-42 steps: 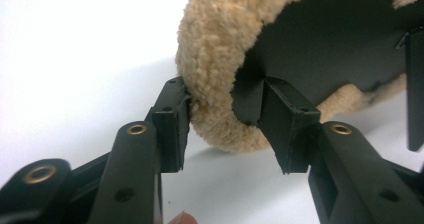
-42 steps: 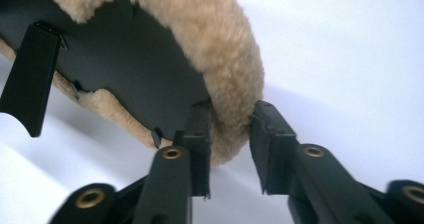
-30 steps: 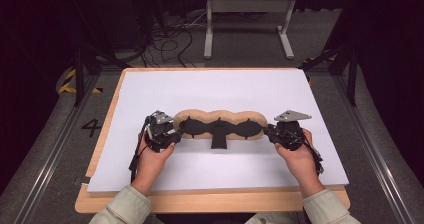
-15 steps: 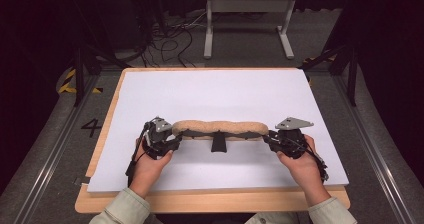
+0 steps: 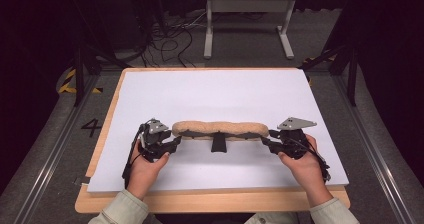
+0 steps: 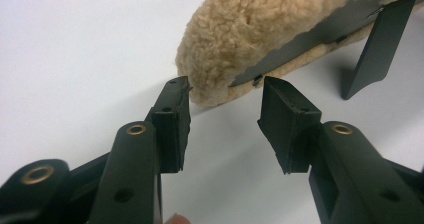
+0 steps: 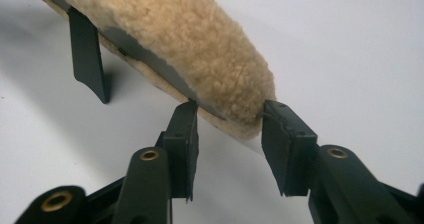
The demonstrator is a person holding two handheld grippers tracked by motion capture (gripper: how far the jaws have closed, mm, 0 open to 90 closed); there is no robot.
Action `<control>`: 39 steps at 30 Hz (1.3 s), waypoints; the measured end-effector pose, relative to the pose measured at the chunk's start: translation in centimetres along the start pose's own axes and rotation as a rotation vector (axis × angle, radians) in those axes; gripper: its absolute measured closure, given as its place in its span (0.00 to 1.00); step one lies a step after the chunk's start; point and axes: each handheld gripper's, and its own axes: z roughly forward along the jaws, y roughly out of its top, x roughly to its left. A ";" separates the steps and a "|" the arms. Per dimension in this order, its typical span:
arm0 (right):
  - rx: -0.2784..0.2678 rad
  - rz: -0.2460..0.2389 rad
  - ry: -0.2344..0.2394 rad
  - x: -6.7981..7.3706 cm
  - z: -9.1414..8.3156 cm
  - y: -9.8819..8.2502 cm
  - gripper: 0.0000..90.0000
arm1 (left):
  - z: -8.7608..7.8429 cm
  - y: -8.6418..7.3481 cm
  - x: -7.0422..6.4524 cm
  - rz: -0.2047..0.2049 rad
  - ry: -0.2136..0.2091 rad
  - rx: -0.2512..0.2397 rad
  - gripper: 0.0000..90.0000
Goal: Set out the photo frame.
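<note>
A long tan fleece pad [image 5: 220, 129] lies across the white board [image 5: 210, 91], with a dark strip along its near edge and a black tab [image 5: 218, 143] hanging from the middle. My left gripper [image 5: 175, 141] is at its left end. In the left gripper view the left gripper [image 6: 225, 91] is open, and the pad [image 6: 260, 29] ends just beyond its tips. My right gripper [image 5: 265, 139] is at the right end. Its jaws have just been opening. The right gripper view shows the right gripper [image 7: 227, 111] open, with the pad's end [image 7: 200, 49] between its tips.
The white board rests on a wooden tabletop [image 5: 210, 203]. Beyond the table's far edge stand a metal frame [image 5: 247, 19] and loose cables [image 5: 170, 39] on a dark floor. A rail [image 5: 50, 154] runs along the left side.
The pad showed a broad, lobed face a second ago; now it lies as a narrow strip on the board. Both hands have stayed at its ends, and the right jaws have spread.
</note>
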 end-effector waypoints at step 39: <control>0.011 -0.042 -0.029 -3.3 -0.7 -1.2 1.00 | 0.3 1.6 -7.6 0.192 -0.249 0.009 1.00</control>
